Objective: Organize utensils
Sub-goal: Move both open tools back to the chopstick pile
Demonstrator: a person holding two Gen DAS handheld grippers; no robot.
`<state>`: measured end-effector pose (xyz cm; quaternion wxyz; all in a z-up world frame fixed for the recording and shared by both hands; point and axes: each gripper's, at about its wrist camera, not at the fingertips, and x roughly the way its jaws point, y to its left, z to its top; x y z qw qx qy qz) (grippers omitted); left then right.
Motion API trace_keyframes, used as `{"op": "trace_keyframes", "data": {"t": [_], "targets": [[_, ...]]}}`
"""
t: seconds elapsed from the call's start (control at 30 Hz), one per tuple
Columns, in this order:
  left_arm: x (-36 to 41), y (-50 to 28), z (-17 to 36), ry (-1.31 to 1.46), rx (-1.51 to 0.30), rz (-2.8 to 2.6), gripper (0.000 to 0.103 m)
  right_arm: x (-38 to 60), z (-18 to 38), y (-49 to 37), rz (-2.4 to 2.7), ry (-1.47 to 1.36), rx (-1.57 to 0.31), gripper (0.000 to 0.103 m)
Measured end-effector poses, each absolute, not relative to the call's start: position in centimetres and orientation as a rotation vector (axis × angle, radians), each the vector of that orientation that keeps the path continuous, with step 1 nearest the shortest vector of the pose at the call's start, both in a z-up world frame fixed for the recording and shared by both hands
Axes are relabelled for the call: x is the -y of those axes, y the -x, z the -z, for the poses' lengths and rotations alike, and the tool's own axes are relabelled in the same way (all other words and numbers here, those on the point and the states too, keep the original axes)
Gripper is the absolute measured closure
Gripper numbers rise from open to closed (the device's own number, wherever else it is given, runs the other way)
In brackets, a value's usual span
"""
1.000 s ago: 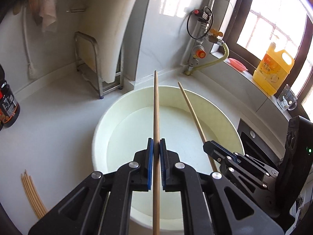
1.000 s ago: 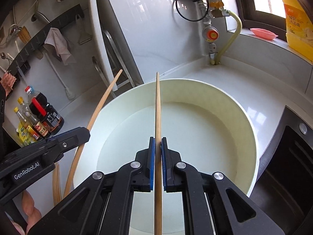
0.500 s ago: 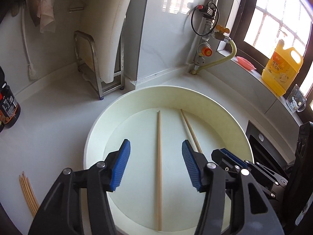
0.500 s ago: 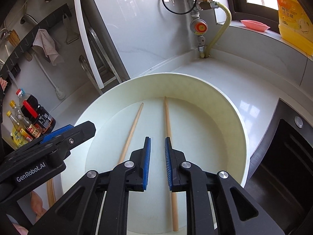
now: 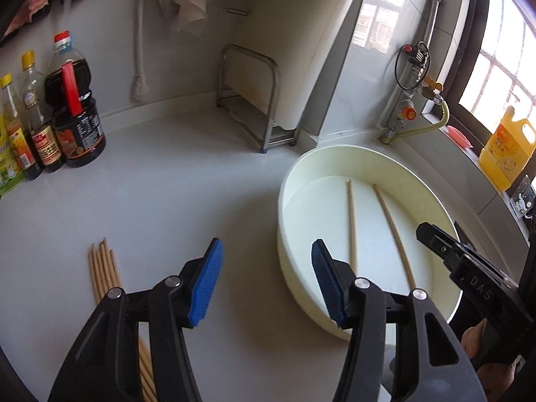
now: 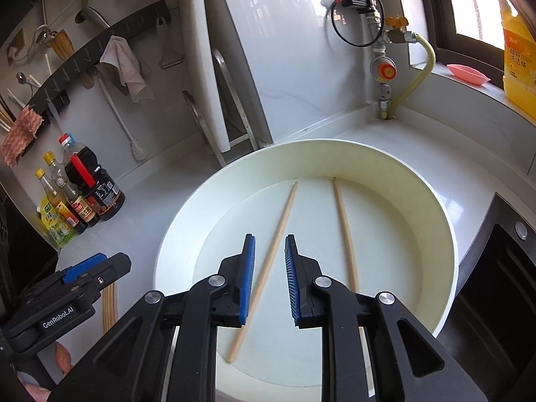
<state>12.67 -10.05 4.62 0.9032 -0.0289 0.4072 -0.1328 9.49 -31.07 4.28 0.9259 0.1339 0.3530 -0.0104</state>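
On the desk (image 5: 174, 201) left of the basin (image 5: 301, 181), the left gripper (image 5: 264, 281), fingers wide and empty, should straddle one chopstick of the bundle (image 5: 102, 268) squarely while the right gripper (image 6: 269, 278), empty, is opening.

Pale grey countertop (image 5: 174, 201), seen from the left wrist. Carried a cream round basin (image 5: 301, 181) at right, a chopstick bundle (image 5: 102, 264) at lower left, sauce bottles (image 5: 73, 117) at upper left, a metal rack (image 5: 268, 107) at upper centre.

Cream basin (image 6: 432, 207), tan chopsticks (image 6: 268, 254), blue-padded black claw (image 6: 269, 276), yellow jug (image 6: 517, 67).
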Motion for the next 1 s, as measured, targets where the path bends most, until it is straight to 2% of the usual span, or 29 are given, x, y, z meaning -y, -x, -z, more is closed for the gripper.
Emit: {"op": "trace_keyframes", "data": {"t": [0.57, 1.0], "targets": [[-2.2, -6.1, -4.2, 0.084, -0.785, 0.023, 0.041, 19.3, -4.5, -8.1, -0.248, -0.13, -0.748, 0.074], [-8.6, -2.6, -0.8, 0.164, -0.819, -0.1, 0.038, 11.8, -2.1, -6.7, -0.412, -0.011, -0.807, 0.071]]}}
